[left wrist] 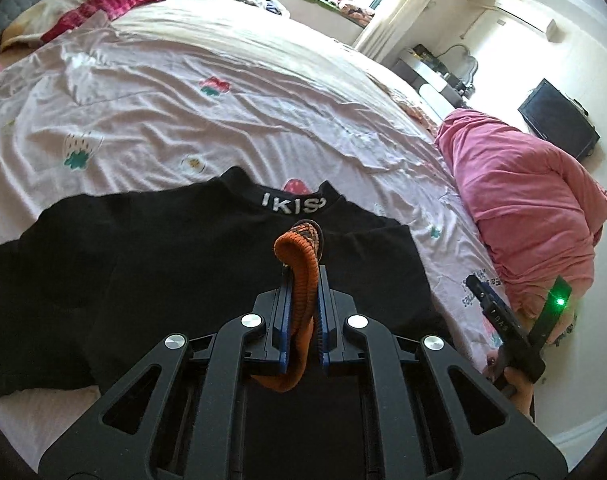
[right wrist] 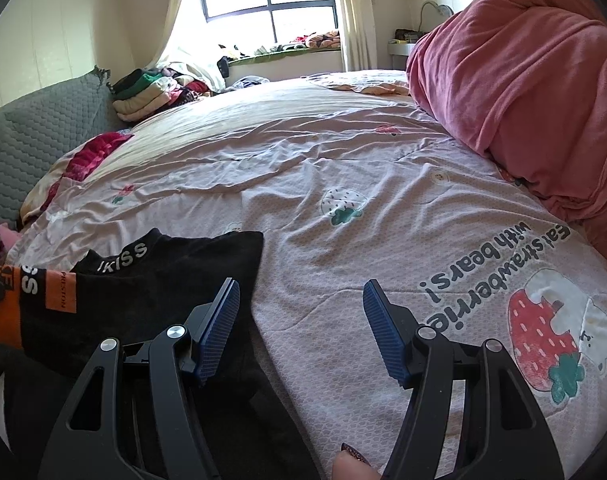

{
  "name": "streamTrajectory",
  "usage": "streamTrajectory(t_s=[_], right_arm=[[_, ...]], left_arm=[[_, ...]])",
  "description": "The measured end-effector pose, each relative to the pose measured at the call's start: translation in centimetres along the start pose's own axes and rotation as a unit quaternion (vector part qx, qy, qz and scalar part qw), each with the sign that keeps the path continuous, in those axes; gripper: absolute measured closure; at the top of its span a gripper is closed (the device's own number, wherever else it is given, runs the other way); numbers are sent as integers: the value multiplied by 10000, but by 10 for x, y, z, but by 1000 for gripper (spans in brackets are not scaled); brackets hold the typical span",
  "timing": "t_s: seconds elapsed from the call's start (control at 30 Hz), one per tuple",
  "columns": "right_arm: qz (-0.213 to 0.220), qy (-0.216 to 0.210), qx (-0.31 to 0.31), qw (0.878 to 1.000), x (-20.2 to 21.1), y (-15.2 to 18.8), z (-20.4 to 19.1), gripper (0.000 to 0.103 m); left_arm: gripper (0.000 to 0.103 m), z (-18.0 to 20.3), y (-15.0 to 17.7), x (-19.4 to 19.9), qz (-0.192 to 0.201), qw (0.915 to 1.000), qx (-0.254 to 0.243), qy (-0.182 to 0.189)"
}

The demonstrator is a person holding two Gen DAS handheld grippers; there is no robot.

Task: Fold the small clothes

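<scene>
Bedspread [left wrist: 183, 120] under black, orange-cuffed top [left wrist: 163, 248]

The left gripper [left wrist: 302, 280] is clamped on an orange ribbed cuff [left wrist: 299, 258], which bulges above the fingertips and hangs out below the blue pads [left wrist: 286, 312]. Beyond the fingers lies a black top [left wrist: 163, 248], its lettered collar [left wrist: 294, 204] just ahead of them. Right of the fingers, well apart, the right gripper [left wrist: 515, 320] shows a green light before a pink quilt [left wrist: 523, 200]. A strawberry-print sheet [left wrist: 223, 120] stretches ahead.

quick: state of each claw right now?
Left claw: shut on the orange cuff of the black top.
Right claw: open, holding nothing.
</scene>
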State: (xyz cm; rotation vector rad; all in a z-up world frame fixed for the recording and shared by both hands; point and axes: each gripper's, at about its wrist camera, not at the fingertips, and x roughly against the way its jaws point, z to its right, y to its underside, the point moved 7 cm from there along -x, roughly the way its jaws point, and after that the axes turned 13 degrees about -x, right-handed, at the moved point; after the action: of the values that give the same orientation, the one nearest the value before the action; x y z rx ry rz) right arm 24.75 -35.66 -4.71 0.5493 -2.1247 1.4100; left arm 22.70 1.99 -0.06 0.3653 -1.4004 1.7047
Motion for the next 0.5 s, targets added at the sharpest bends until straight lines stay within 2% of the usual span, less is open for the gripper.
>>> streamTrajectory(t_s=[0.23,0.3,0.4,0.5], right_arm=[[-82,-144,84,9998,0,5,-13,40],[-98,-178,107,9997,0,6,-17,40],[-132,-249,178,9994,-1,9,-26,40],[-156,-320,282,9990,-1,12,-36,40]], left_arm=[[97,-14,10,-1,-144,9998,-52,-125],[96,-19,11,3,-123,9996,-71,-252],[87,-27,11,7,-68,9984,-133,-547],[87,-31,12,7,-74,9970,-174,-748]])
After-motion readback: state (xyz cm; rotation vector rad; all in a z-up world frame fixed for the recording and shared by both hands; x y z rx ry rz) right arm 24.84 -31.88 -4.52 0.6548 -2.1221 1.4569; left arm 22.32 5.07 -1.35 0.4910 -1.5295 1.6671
